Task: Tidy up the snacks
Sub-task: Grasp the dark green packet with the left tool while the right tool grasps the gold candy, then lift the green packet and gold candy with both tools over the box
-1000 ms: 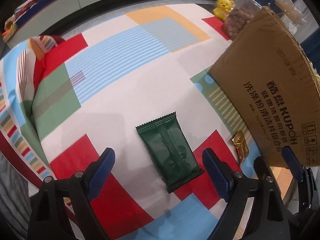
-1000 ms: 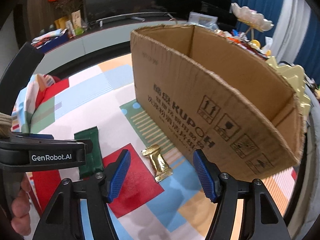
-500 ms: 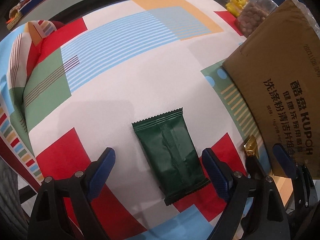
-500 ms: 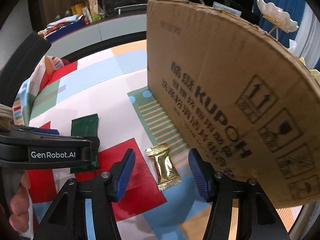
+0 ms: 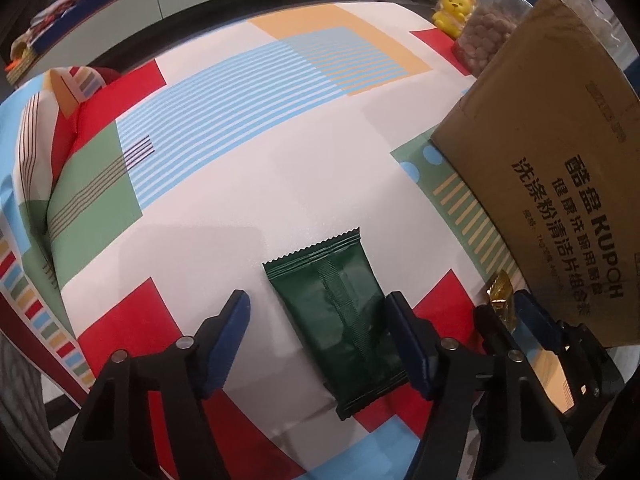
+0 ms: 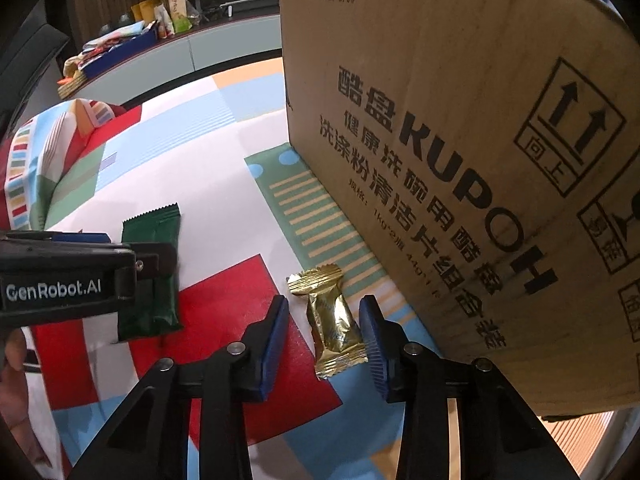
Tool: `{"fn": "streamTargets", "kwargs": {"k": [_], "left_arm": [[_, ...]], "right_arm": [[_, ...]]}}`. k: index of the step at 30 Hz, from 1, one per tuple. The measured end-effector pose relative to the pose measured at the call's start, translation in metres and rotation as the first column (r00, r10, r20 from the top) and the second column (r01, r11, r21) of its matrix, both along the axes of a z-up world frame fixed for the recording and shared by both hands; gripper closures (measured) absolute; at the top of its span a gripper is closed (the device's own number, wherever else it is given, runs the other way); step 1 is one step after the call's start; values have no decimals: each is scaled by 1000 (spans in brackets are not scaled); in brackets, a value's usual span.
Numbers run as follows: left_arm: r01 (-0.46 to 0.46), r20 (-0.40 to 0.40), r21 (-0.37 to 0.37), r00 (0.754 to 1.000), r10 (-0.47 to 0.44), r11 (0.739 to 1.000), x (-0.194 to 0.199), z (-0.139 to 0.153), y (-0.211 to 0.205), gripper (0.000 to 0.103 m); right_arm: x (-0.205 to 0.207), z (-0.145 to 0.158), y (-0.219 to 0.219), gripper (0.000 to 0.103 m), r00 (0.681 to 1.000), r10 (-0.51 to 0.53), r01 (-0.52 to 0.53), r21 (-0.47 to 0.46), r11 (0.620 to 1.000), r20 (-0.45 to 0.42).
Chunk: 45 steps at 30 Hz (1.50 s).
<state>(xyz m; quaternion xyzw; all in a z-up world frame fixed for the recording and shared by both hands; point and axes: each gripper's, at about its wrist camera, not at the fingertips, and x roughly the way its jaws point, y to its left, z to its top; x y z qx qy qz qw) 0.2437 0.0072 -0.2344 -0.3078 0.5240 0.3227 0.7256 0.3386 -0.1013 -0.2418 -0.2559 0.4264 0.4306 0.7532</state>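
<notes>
I've got both tools down over the patchwork-cloth counter, each straddling its own snack. The left tool has just been closing around the dark green packet, which lies flat between its fingers; the right-hand pad looks to be at the packet's edge, while the other pad stands clear with bare cloth showing, so it's open, not gripping. The right tool has likewise just been narrowing on the gold-wrapped candy, which lies just beside the foot of the cardboard box; one pad is at the wrapper's side, the other a little off it, so no grip there either. To do this well, I'd finish both closures with the pads low enough to catch the body of each snack rather than the crimped ends, since a thin flat packet will likely slide out otherwise. The gold candy sits close to the box wall, so I'd watch that the outer finger doesn't scrape the cardboard. Then lift straight up before carrying anything over the box rim.
</notes>
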Motion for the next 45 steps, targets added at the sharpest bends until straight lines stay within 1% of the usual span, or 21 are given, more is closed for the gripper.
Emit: {"fn": "streamTargets", "kwargs": {"k": [3, 4, 7, 9, 11, 20, 27, 31, 34, 38, 45], "left_arm": [[32, 17, 4, 999, -32, 999, 0, 1, -3, 49], [45, 24, 3, 999, -45, 999, 1, 2, -4, 54], [70, 36, -1, 997, -70, 998, 2, 2, -6, 61], [84, 42, 3, 996, -84, 996, 1, 3, -7, 62], [99, 50, 11, 994, -99, 995, 1, 5, -7, 68], [160, 68, 26, 985, -162, 987, -4, 11, -12, 76], [194, 74, 48, 978, -197, 980, -7, 17, -10, 78], [221, 71, 59, 972, -225, 973, -6, 21, -9, 78], [256, 68, 63, 963, -260, 965, -5, 23, -9, 78], [301, 76, 65, 949, -306, 951, -5, 28, -9, 78], [365, 130, 90, 918, -375, 927, -9, 47, -7, 78]], "right_arm": [[-3, -1, 1, 74, 1000, -7, 8, 8, 1000, -7], [-5, -1, 1, 79, 1000, -7, 7, 10, 1000, -9], [-9, -1, 2, 80, 1000, -25, 25, 9, 1000, -1], [-11, -1, 1, 81, 999, -37, 37, 13, 999, -4], [-14, -1, -2, 81, 999, -51, 51, 17, 999, -1], [-20, 5, -13, 81, 990, -139, 140, 64, 988, -17], [-22, 17, -16, 81, 981, -193, 194, 101, 976, -19], [-23, 26, -23, 81, 970, -242, 243, 122, 962, -19], [-26, 32, -28, 81, 959, -284, 284, 133, 950, -19], [-29, 42, -34, 81, 931, -365, 365, 153, 919, -28], [-42, 60, -43, 81, 878, -477, 473, 181, 862, -23]]}}
